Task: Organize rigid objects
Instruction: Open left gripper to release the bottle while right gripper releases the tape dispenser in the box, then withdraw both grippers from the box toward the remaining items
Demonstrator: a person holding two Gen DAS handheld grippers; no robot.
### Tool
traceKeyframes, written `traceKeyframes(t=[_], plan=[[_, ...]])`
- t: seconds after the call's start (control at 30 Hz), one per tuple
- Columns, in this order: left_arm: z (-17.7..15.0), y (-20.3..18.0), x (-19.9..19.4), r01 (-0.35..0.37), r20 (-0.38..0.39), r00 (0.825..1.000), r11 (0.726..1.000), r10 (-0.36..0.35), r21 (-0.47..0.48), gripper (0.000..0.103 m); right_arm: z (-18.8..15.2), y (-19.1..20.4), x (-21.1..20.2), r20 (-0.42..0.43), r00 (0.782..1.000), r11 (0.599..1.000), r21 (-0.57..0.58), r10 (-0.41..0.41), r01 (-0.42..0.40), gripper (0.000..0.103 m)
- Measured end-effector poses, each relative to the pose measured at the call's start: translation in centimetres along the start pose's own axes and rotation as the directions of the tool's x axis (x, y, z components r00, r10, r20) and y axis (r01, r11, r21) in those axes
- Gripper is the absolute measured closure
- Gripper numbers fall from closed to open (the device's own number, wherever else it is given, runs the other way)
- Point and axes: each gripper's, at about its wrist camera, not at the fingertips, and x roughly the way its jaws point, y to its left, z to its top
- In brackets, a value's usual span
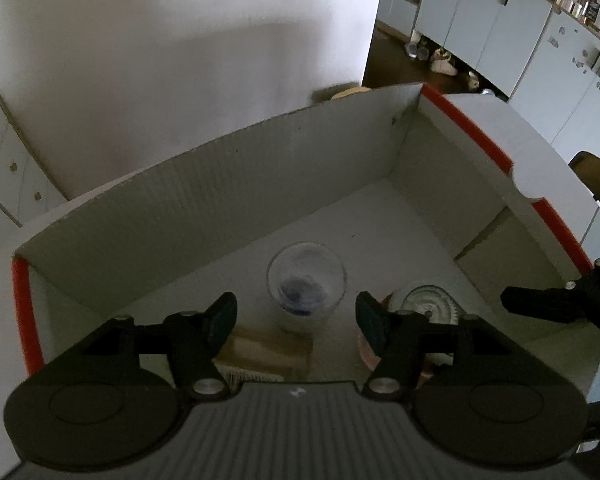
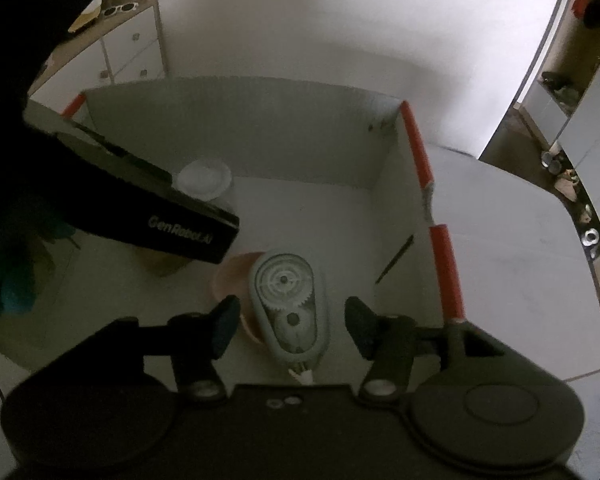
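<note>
The left gripper (image 1: 296, 314) has its jaws spread, with nothing pinched; the clear plastic cup (image 1: 306, 288) stands upright on the box floor between and just beyond the fingertips. The right gripper (image 2: 290, 324) is likewise spread, its pads clear of the grey translucent correction-tape dispenser (image 2: 288, 308), which lies between them on a pinkish round dish (image 2: 230, 284). Both items sit inside the white corrugated cardboard box with red-taped edges (image 2: 446, 276), beside a wooden block (image 1: 266, 350).
</note>
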Motion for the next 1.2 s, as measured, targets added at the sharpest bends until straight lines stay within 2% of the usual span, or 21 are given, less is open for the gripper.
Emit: traceKeyframes(t=[0.4, 0.53, 0.83, 1.1, 1.2], plan=[[-1.7, -0.8, -5.5, -0.014, 0.105, 0.994, 1.000, 0.017, -0.025, 0.038, -1.4, -0.3, -6.0, 0.091, 0.996, 1.000, 0.025, 0.006, -0.008, 0.039], [-3.0, -1.2, -8.0, -0.019, 0.143, 0.989, 0.999, 0.024, -0.037, 0.038, -2.4, -0.5, -8.1, 0.123, 0.992, 1.000, 0.006, 0.024, -0.025, 0.034], [-6.6, -4.5, -13.2, -0.062, 0.203, 0.976, 0.997, 0.072, -0.055, 0.038, -5.8, -1.2, -13.1, 0.194, 0.978, 0.997, -0.022, 0.083, -0.080, 0.029], [-10.2, -7.5, -16.9, -0.049, 0.249, 0.966, 0.993, 0.073, -0.103, 0.038, -9.8, -1.9, -17.5, 0.243, 0.962, 0.992, -0.036, 0.128, -0.123, 0.023], [-11.2, -8.9, -18.0, -0.046, 0.260, 0.963, 0.992, 0.075, -0.113, 0.030, -11.1, -2.3, -18.9, 0.258, 0.956, 0.990, -0.036, 0.138, -0.133, 0.019]])
